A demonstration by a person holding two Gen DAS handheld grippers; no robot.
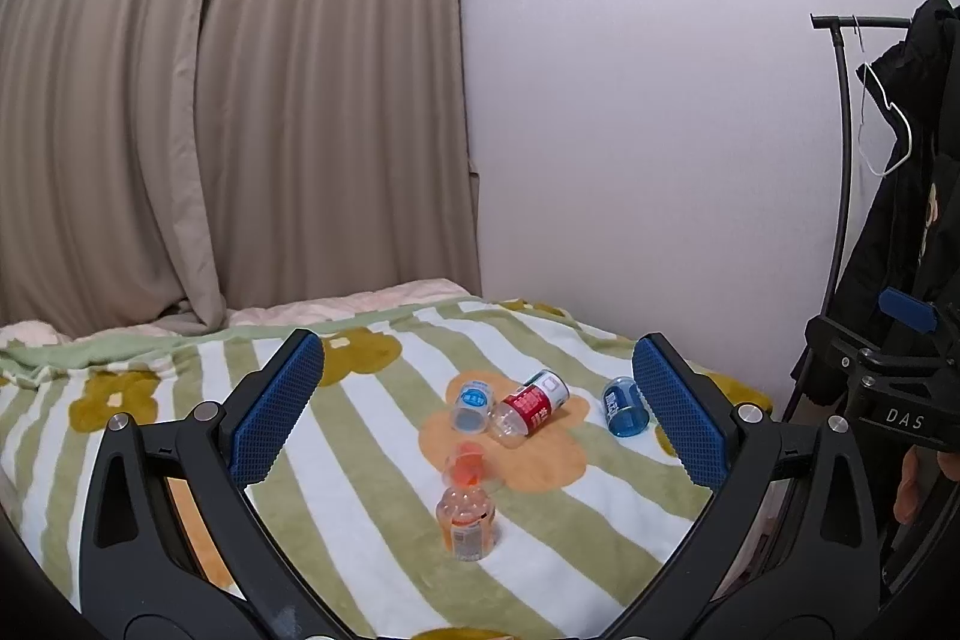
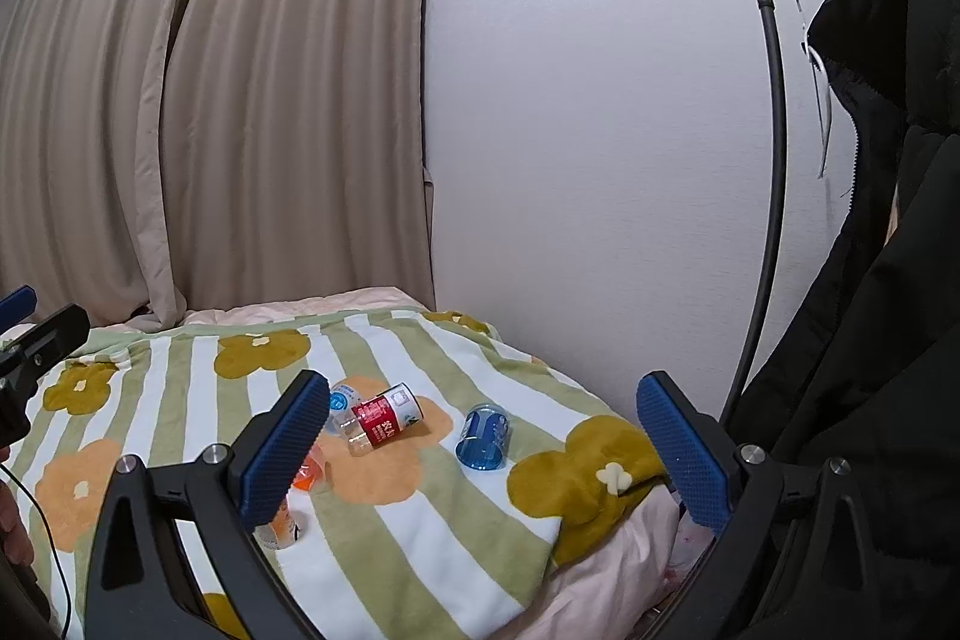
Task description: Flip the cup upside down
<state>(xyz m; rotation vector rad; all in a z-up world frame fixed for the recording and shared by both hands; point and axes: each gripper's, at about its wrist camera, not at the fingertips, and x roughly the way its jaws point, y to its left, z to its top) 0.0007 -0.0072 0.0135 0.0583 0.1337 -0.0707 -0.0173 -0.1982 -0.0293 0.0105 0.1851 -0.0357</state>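
Observation:
Several small plastic cups sit on a striped flower blanket [image 1: 372,508]. A clear cup with an orange label [image 1: 467,523] stands base up nearest me. Behind it an orange cup [image 1: 465,465] lies on its side. Further back lie a pale blue-labelled cup [image 1: 471,405], a red-labelled cup [image 1: 529,409] and a blue cup [image 1: 625,407]. My left gripper [image 1: 480,409] is open and empty, above the cups. My right gripper [image 2: 486,451] is open and empty; the blue cup [image 2: 483,437] lies between its fingers, further off. The red-labelled cup [image 2: 384,419] is left of it.
The blanket covers a bed against a white wall [image 1: 630,130], with beige curtains [image 1: 210,100] behind. A coat rack [image 2: 771,160] with a black jacket [image 2: 870,340] stands at the right. The bed edge with pink bedding [image 2: 606,568] drops off at the right.

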